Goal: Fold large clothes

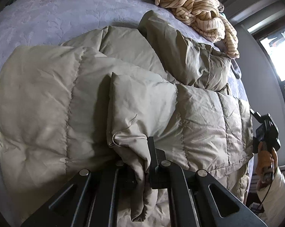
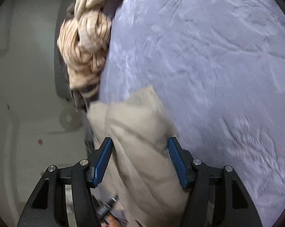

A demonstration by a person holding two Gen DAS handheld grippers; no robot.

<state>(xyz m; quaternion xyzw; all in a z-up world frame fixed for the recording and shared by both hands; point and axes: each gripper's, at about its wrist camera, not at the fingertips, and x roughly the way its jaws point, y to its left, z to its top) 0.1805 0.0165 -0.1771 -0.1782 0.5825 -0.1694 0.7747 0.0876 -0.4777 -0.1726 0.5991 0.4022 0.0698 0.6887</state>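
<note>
Pinching a fold of the puffy olive-beige quilted down jacket, the left gripper is sitting clenched on the fabric at the near edge, jaws nearly together with the bunched cloth wedged between them. In this left wrist view the jacket is lying spread across the lavender embossed bedspread, one panel or sleeve already doubled over the body, a darker section rising behind; so the fold is looking partly done, still lumpy, with more halving and flattening left, judging by how it lies. A crumpled cream striped knit garment is waiting at the far edge, unfolded. At the right edge a person's hand in a pale sleeve is holding the right gripper's black body by the jacket's side; a window is glowing behind. In the right wrist view, blurred, the right gripper is standing released, blue ribbed pads spread wide on either side of a jacket edge, the cloth lying between them but the pads apparently not pressing it. The bedspread is filling the right half, the cream knit garment is bunching at its edge, and a pale floor or wall is showing left. No brand, label or writing is readable in either view.
</note>
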